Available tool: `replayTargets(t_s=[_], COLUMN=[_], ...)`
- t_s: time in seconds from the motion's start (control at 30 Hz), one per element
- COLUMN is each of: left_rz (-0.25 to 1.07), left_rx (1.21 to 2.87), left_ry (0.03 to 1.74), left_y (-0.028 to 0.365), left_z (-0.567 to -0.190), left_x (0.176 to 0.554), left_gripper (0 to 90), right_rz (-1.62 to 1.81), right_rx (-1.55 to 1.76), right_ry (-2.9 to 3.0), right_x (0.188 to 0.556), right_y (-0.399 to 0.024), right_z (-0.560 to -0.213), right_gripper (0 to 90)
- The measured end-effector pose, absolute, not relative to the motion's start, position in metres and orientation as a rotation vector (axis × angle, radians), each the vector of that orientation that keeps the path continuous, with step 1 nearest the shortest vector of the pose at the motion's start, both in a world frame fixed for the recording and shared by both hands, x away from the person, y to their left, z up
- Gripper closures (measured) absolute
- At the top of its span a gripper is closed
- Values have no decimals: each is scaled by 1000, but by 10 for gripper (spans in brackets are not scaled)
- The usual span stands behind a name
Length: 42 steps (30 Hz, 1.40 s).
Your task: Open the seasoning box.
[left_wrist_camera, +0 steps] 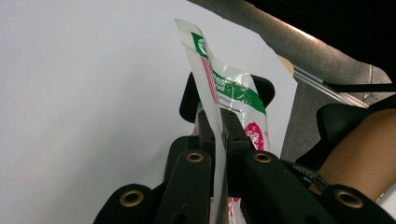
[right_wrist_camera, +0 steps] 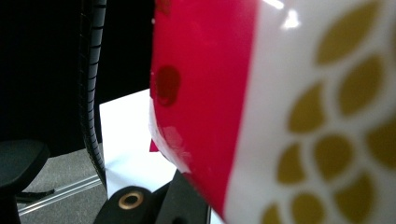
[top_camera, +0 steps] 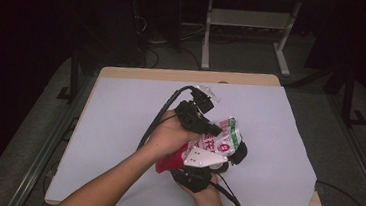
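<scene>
Clamped tight in the left gripper (left_wrist_camera: 219, 135): one edge of the snack bag (left_wrist_camera: 233, 93), lifted just above the white table sheet (top_camera: 118, 127). Right gripper (top_camera: 200, 167) pinched shut on the bag's red side (right_wrist_camera: 205, 93). Looks like the tear-open step, mid-hold. Next up, probably: pull apart steadily, grips firm, no slipping on glossy film.
</scene>
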<state>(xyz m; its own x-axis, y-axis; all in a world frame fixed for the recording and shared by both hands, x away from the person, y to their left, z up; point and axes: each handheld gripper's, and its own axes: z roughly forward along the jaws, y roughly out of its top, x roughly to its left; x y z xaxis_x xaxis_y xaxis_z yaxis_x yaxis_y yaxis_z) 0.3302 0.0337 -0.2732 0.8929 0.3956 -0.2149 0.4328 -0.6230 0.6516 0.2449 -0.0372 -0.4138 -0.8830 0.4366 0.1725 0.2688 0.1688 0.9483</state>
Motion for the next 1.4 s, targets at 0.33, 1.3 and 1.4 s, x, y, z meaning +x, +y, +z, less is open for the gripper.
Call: replayTargets(t_s=[0.33, 1.3, 1.4], left_rz=[-71, -79, -82], left_rx=[2301, 2274, 2271], left_ry=[601, 603, 610], left_y=[33, 33, 34], left_z=[-275, -275, -275], left_x=[330, 329, 329], left_gripper=[899, 900, 900], right_rz=[1806, 1825, 1824], right_rx=[702, 721, 711], right_ry=[2296, 2305, 2299], right_x=[244, 243, 243], right_y=[-37, -36, -36], right_z=[-415, -417, -416], right_gripper=[900, 900, 900])
